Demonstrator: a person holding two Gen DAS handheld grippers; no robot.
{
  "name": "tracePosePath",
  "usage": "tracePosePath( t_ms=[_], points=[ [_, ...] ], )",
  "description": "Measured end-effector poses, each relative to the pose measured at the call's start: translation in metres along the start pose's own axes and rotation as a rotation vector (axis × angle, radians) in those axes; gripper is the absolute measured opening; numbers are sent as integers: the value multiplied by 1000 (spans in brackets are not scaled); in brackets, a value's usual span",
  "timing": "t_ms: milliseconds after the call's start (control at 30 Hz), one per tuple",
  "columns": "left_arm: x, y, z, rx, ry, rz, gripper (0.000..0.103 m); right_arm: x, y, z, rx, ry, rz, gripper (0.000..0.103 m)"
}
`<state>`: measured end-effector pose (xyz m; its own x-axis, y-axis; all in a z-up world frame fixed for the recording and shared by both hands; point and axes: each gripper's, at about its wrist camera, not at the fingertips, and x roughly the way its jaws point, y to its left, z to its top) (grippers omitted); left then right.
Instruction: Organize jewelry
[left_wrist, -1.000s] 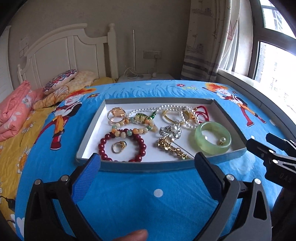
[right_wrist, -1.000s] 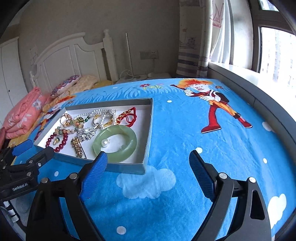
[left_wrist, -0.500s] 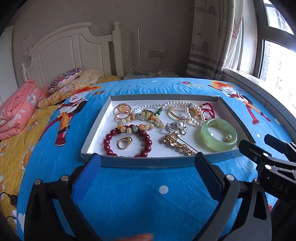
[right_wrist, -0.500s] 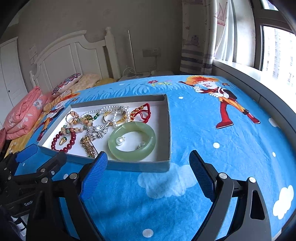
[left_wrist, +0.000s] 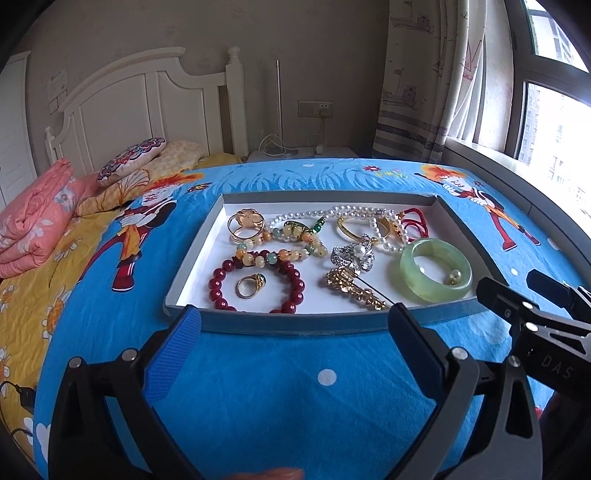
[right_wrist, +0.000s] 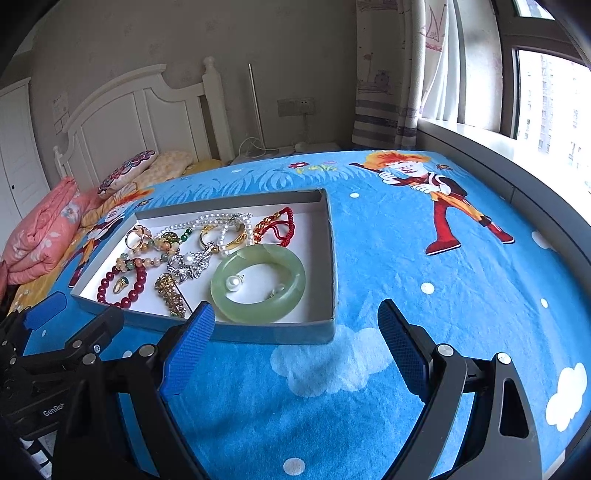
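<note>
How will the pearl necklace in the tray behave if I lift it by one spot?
The pearl necklace is a loose strand, so it will probably droop and swing. It runs under or against the gold bangle and silver brooch, so it may drag them along. The small round beads look smooth and may slip between pads.

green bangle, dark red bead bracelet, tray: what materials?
Green bangle: looks like jade or glass, translucent and glossy. Dark red bead bracelet: polished stone or glass, shiny highlights on each bead. Tray: likely cardboard, thin matte grey walls, white floor.
</note>
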<state>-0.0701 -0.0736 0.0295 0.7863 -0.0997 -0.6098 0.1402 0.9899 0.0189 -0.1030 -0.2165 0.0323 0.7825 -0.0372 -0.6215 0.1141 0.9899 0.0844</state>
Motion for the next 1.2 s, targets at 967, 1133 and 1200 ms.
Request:
tracePosePath(
  t_ms=[967,1133,1200],
  points=[
    [2,6,2,-22,7,-34,100,6,3,-1,-14,25,-23,86],
    [1,12,1,-56,-6,-8,100,6,2,0,-10,29,-17,86],
    [3,15,2,-63,1,3,100,6,2,0,-8,30,-15,86]
  ],
)
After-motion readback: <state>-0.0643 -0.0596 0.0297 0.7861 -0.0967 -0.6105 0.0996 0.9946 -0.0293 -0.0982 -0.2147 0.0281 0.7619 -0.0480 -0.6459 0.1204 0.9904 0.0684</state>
